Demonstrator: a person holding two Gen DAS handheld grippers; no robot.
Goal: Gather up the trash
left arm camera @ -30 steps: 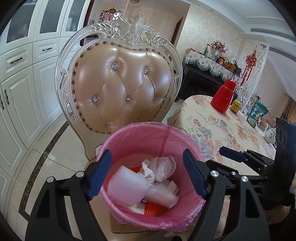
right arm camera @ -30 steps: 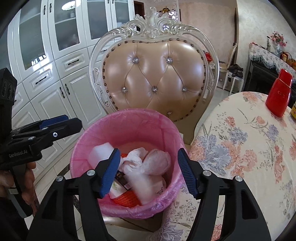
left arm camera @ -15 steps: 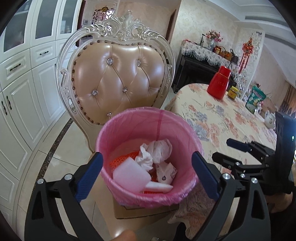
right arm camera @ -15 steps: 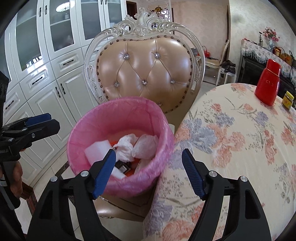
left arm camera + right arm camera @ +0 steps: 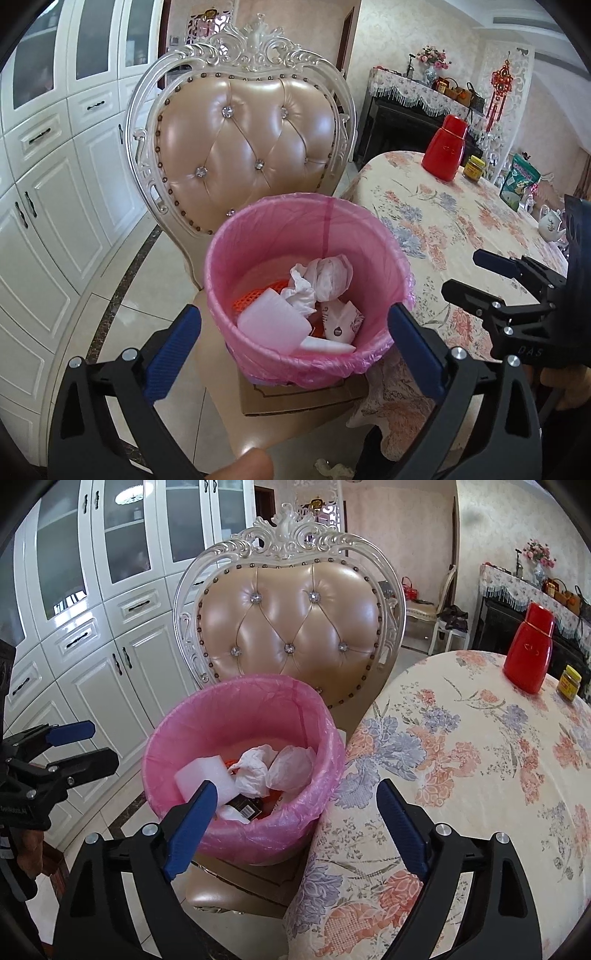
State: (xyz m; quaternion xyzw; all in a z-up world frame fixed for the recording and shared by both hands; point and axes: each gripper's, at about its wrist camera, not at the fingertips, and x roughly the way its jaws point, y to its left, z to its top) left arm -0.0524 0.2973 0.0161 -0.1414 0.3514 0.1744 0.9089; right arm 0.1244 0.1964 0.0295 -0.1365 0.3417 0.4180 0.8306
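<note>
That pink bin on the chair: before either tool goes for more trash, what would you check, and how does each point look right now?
1. Pink-lined bin upright on the chair: ok.
2. Room left in the bin above the crumpled tissue and white foam block: ok.
3. Left tool open and holding nothing: ok.
4. Right tool open and holding nothing: ok.
5. Bin steady on the cardboard box beneath it: cannot tell.
6. Scrap on the floor by the tablecloth, not yet collected: not ok.
</note>
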